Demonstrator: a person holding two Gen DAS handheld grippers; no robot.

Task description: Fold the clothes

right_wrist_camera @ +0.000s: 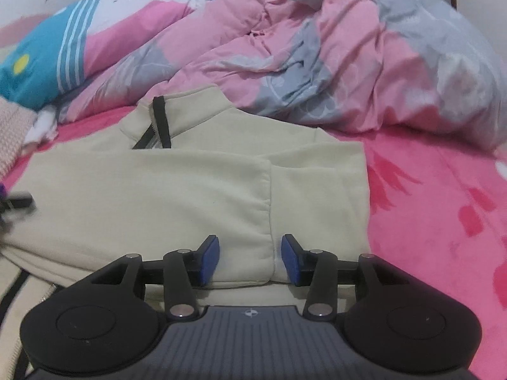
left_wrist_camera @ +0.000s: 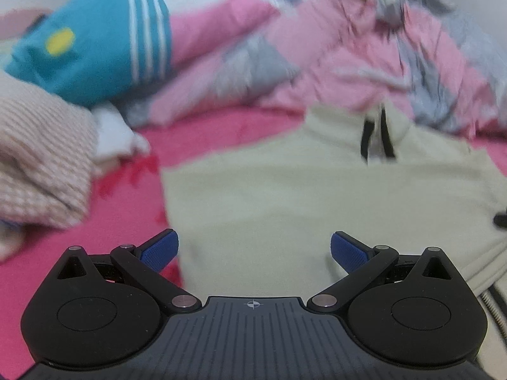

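We hover over a cream jacket (right_wrist_camera: 190,190) on a pink bed (right_wrist_camera: 443,205).

At far left we see a knit stack (left_wrist_camera: 38,158) and a teal pillow (left_wrist_camera: 95,41); a pink-grey quilt (right_wrist_camera: 332,63) is heaped along the back. The jacket lies flat mid-bed, its sleeve folded across. Our left gripper (left_wrist_camera: 253,250) is spread wide, holding nothing; our right gripper (right_wrist_camera: 250,259) is parted either side of the sleeve cuff, pads not pressing. Bare sheet lies free to the right.
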